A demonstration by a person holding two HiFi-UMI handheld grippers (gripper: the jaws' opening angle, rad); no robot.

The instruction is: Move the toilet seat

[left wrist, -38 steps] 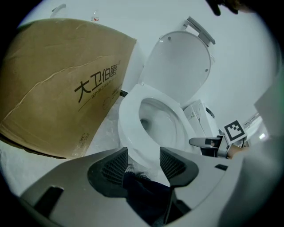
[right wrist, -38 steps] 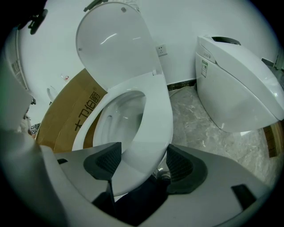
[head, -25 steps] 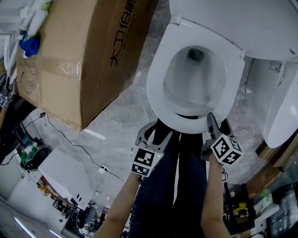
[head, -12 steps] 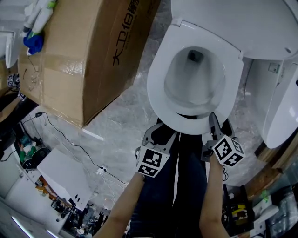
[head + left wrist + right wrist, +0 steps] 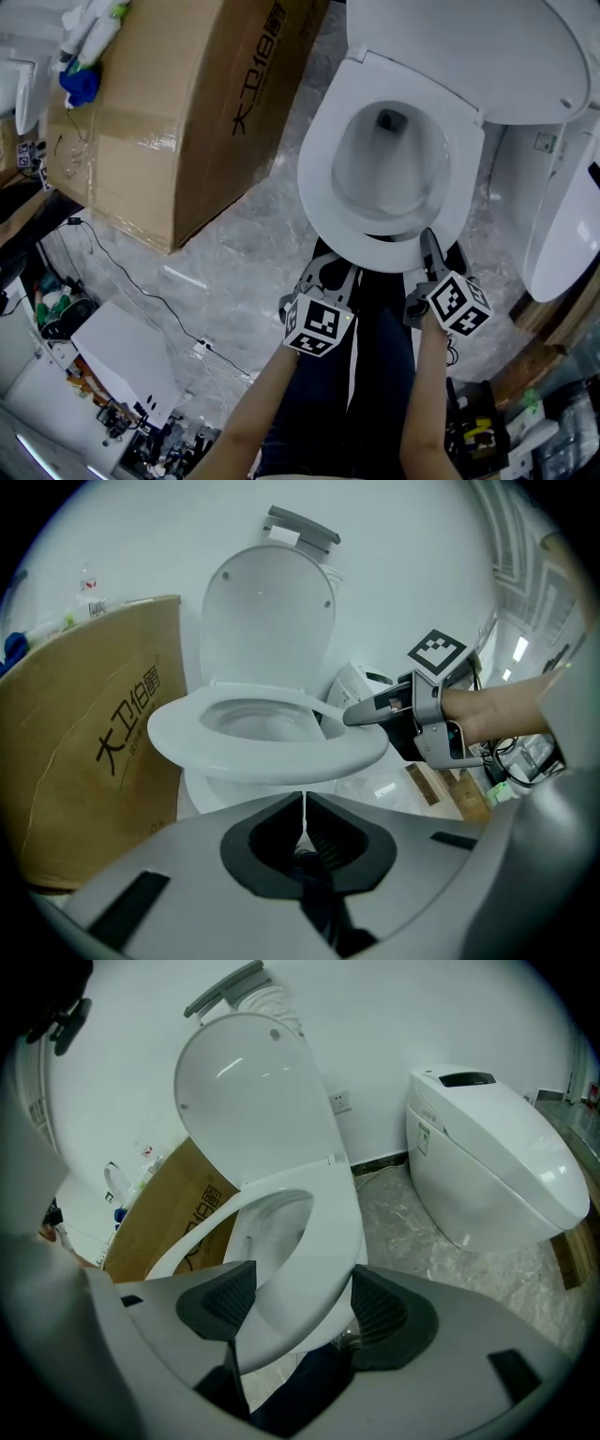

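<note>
Two grippers meet the toilet seat [image 5: 317,178] at its front rim: our right gripper [image 5: 295,1302] clamps it, lifted slightly off the bowl [image 5: 389,164], while our left gripper [image 5: 303,803], just beneath, has just been closing, jaws together on nothing.

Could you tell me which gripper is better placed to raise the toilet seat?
Right: the right gripper grips the toilet seat at its front rim; the left gripper has just closed its jaws on nothing.

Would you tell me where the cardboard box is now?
The cardboard box stands upper left in the head view, just left of the toilet seat.
</note>
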